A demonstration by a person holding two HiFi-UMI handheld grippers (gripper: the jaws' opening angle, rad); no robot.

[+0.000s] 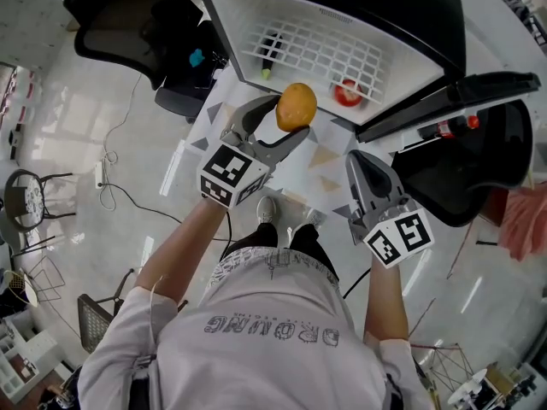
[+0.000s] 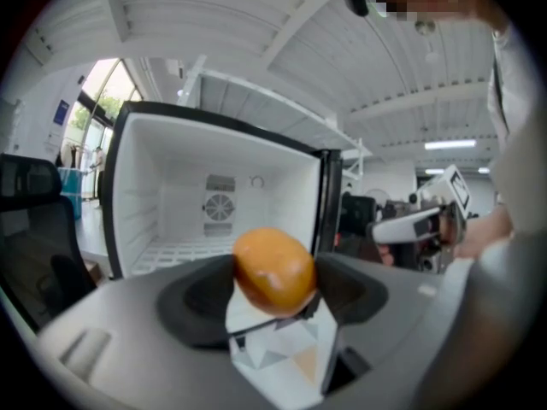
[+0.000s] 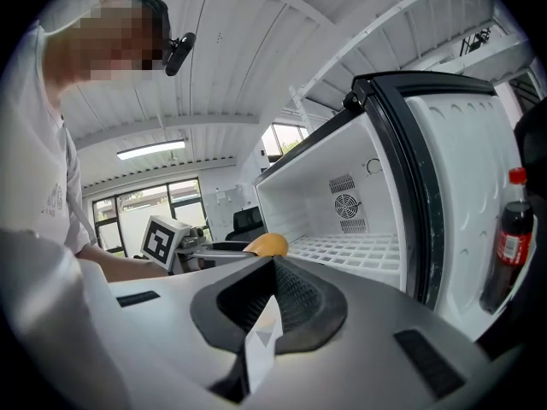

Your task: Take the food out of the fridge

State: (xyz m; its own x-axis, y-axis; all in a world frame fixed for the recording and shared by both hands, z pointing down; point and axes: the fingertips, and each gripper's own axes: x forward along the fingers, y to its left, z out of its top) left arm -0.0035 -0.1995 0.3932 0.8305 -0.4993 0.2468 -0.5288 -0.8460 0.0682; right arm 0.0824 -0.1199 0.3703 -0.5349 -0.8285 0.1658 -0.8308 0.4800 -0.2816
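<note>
Orange-yellow oval fruit (image 1: 296,107) is sitting clamped between the jaws of the left gripper (image 1: 280,123), which are closing on its sides, opened only as wide as the fruit itself. It is hanging just in front of the mouth of the black-cased, white-lined fridge (image 1: 256,24), near the centre of the head view, above the pale triangle-patterned worktop (image 1: 325,165). The right gripper (image 1: 366,165) is idling at lower right with its jaws pressed together and nothing between them.

A red round food item (image 1: 347,93) is lying on the white wire shelf (image 1: 308,45), so the job is looking unfinished. The main risk is the smooth, rounded fruit slipping: a quick swing or a slackening squeeze could be letting it roll out onto the worktop or floor. Setting it down carelessly could also be sending it rolling off the edge.
</note>
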